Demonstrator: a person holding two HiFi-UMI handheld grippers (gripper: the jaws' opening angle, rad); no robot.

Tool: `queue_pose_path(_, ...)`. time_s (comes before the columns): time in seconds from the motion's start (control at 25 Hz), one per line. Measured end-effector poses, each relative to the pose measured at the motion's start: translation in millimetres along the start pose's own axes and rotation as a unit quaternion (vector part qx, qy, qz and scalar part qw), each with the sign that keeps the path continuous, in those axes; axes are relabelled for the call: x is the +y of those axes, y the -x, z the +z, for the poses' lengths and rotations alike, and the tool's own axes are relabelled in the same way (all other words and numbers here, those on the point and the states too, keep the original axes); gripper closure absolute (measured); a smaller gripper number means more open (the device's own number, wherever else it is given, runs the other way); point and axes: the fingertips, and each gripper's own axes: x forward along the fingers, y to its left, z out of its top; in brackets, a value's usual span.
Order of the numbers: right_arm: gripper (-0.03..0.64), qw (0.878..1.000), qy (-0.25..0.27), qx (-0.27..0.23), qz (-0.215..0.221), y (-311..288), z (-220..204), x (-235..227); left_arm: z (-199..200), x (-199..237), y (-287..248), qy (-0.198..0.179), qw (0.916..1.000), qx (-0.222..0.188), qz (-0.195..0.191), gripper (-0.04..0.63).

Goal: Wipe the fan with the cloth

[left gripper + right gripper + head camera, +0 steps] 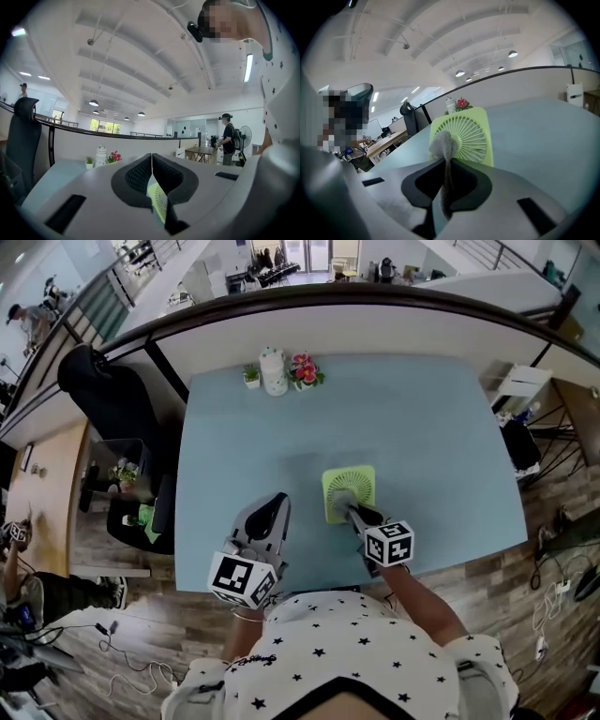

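1. Nearest you, your left hand-held gripper [274, 512] hung over the worktop [422, 427], its jaws pressed together with nothing between them.
2. Just beside it, your right hand-held gripper [446, 171] was clamped on the grey cloth [442, 143]. The cloth's bunched end sat at the hub of the grille, seemingly touching. Soft and limp, it needed that firm pinch near the bunch.
3. The fan [349, 488] stood upright near the worktop's front middle. It looked light and plastic, so a hard push would likely slide or tip it. Steady it by the stiff outer frame, not the thin ribs.
4. Potted plants [305, 371] and a white jar [274, 371] stood well apart at the far edge.
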Motion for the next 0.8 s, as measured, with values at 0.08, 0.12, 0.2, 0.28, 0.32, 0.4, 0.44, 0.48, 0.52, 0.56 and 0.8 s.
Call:
queue_pose_path(0.08,0.586,1.000,-0.010,-0.006,-0.014,7,1,-10,0,-4,-5,-0.001,0.9999,0.001,-0.010,0.565)
queue_pose_path(0.12,0.586,1.000,-0.015,-0.009,-0.021,10,1,-16,0,-7,-8,-0.001,0.9999,0.001,-0.016,0.565)
queue_pose_path(0.2,0.586,0.999,-0.026,-0.015,-0.034,17,2,-27,0,-11,-13,0.000,0.9997,0.002,-0.025,0.565)
queue_pose_path(0.28,0.586,0.998,-0.033,-0.020,-0.047,23,3,-36,0,-15,-17,0.000,0.9995,0.003,-0.031,0.565)
queue_pose_path(0.32,0.586,0.998,-0.036,-0.022,-0.052,26,4,-41,0,-17,-18,0.000,0.9994,0.004,-0.033,0.565)
queue_pose_path(0.4,0.586,0.997,-0.043,-0.025,-0.061,32,4,-49,1,-20,-20,0.000,0.9993,0.004,-0.037,0.565)
queue_pose_path(0.44,0.586,0.996,-0.047,-0.026,-0.066,34,3,-54,0,-22,-21,0.000,0.9992,0.005,-0.039,0.565)
queue_pose_path(0.48,0.586,0.996,-0.050,-0.026,-0.069,36,2,-57,0,-23,-22,-0.001,0.9992,0.005,-0.040,0.565)
queue_pose_path(0.52,0.586,0.996,-0.053,-0.026,-0.072,38,1,-60,0,-24,-23,-0.001,0.9991,0.006,-0.041,0.565)
queue_pose_path(0.56,0.586,0.995,-0.055,-0.026,-0.074,39,0,-62,0,-25,-23,-0.001,0.9991,0.006,-0.042,0.565)
queue_pose_path(0.8,0.586,0.995,-0.060,-0.026,-0.074,37,-2,-63,0,-24,-22,-0.002,0.9992,0.007,-0.040,0.564)
